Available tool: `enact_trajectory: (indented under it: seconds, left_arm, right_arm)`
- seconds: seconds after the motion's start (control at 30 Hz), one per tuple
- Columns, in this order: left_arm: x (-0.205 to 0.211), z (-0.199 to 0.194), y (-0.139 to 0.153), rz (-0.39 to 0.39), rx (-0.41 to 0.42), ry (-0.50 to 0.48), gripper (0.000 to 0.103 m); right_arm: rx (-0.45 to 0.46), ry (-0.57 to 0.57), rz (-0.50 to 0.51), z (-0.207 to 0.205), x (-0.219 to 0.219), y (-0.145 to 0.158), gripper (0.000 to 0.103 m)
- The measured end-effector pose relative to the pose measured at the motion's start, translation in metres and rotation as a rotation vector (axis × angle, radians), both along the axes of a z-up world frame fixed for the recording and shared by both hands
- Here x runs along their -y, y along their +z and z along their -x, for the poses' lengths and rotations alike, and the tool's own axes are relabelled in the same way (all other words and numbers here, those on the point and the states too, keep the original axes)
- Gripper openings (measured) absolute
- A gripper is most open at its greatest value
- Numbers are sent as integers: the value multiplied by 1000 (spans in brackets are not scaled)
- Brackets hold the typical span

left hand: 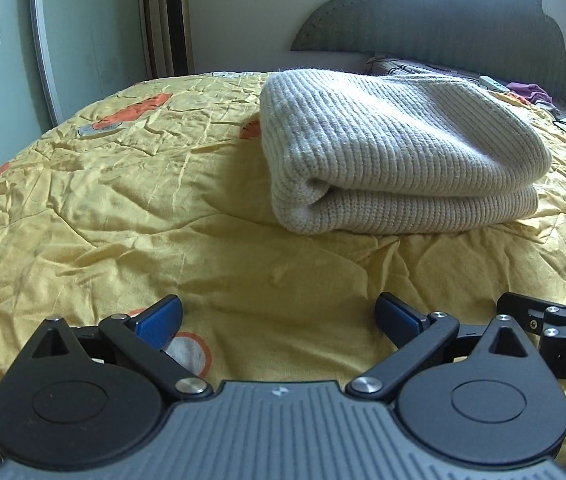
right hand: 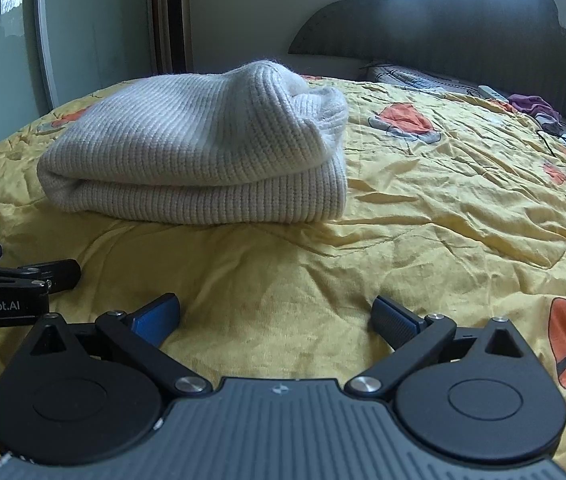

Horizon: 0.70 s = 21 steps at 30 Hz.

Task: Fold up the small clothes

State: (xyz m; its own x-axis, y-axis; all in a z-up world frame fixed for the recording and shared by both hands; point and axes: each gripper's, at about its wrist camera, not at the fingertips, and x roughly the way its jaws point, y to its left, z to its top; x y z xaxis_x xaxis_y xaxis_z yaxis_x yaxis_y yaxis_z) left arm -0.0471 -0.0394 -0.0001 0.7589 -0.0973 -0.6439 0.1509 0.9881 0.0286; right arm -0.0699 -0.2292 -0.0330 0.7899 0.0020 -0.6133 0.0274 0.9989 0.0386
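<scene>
A cream ribbed knit garment (left hand: 395,152) lies folded in a thick bundle on the yellow bedspread (left hand: 123,200). It also shows in the right wrist view (right hand: 203,148), left of centre. My left gripper (left hand: 279,316) is open and empty, low over the bedspread, well short of the bundle. My right gripper (right hand: 275,316) is open and empty, also short of the bundle. The right gripper's fingers (left hand: 523,308) show at the right edge of the left wrist view. The left gripper's fingers (right hand: 55,272) show at the left edge of the right wrist view.
A dark scalloped headboard (left hand: 463,20) stands behind the bed. A patterned pillow (right hand: 411,76), a purple cloth (right hand: 531,104), a black cable (right hand: 563,148) and papers lie near it. A tall tower fan (left hand: 173,16) and a glass door (left hand: 83,32) stand at the back left.
</scene>
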Motion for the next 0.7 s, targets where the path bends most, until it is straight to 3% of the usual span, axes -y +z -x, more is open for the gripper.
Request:
enact_trajectory:
  seconds: [0.7]
  left_arm:
    - [-1, -1, -1, 2, -1, -2, 103]
  right_arm:
    - [1, 0, -1, -1, 0, 0, 103]
